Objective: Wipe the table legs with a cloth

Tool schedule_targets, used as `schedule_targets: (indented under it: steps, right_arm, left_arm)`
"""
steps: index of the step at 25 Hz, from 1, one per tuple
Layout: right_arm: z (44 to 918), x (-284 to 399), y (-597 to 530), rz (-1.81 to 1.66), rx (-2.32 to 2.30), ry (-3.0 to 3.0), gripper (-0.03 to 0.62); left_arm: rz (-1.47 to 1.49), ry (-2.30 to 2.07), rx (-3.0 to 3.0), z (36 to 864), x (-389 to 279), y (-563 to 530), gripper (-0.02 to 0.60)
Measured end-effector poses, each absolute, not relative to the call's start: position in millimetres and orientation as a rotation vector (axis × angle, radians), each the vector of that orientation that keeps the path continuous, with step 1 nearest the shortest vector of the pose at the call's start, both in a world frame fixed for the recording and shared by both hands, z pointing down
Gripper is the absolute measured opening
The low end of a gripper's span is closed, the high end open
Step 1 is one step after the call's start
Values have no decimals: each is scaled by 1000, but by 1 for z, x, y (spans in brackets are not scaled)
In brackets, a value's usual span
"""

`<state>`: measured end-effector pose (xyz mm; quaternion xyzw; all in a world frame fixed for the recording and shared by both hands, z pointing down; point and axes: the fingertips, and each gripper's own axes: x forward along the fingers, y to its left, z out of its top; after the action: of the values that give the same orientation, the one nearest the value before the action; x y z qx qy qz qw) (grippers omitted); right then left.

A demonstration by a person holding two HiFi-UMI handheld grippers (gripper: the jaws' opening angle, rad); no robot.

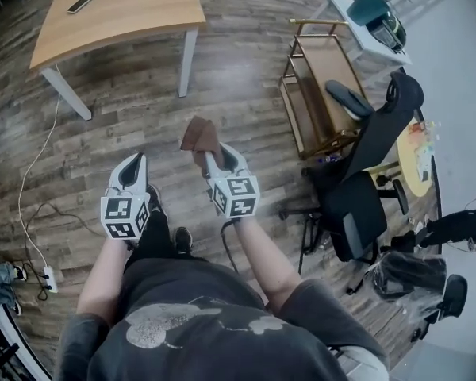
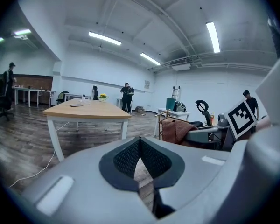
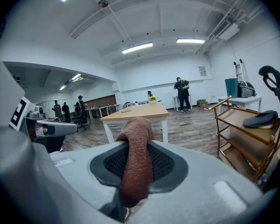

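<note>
A brown cloth (image 1: 200, 137) (image 3: 135, 157) sticks out of my right gripper (image 1: 216, 159) (image 3: 136, 164), whose jaws are shut on it. My left gripper (image 1: 132, 169) (image 2: 140, 160) is held beside it, shut and holding nothing. The wooden table (image 1: 123, 10) (image 2: 86, 110) (image 3: 137, 112) stands ahead of both grippers on white legs. Its near right leg (image 1: 187, 60) (image 3: 164, 129) and near left leg (image 1: 67, 94) (image 2: 55, 138) are well beyond the grippers, untouched. In the left gripper view the right gripper's marker cube (image 2: 242, 116) and the cloth (image 2: 177, 129) show at the right.
A gold shelf trolley (image 1: 317, 94) (image 3: 245, 139) and a black office chair (image 1: 365, 181) stand to the right. A white cable (image 1: 32, 181) runs across the wood floor to a power strip (image 1: 50, 278). A phone (image 1: 81, 2) lies on the table. People stand far off in the room.
</note>
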<state>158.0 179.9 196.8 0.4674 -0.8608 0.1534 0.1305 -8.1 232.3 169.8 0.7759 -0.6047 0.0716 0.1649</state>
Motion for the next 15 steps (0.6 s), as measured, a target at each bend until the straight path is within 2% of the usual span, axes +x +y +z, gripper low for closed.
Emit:
schedule_targets:
  steps: [15]
  right_arm:
    - [206,106,207,428,1193,-2520,80]
  left_arm:
    - [223,-1854,2091,174,-60,276,18]
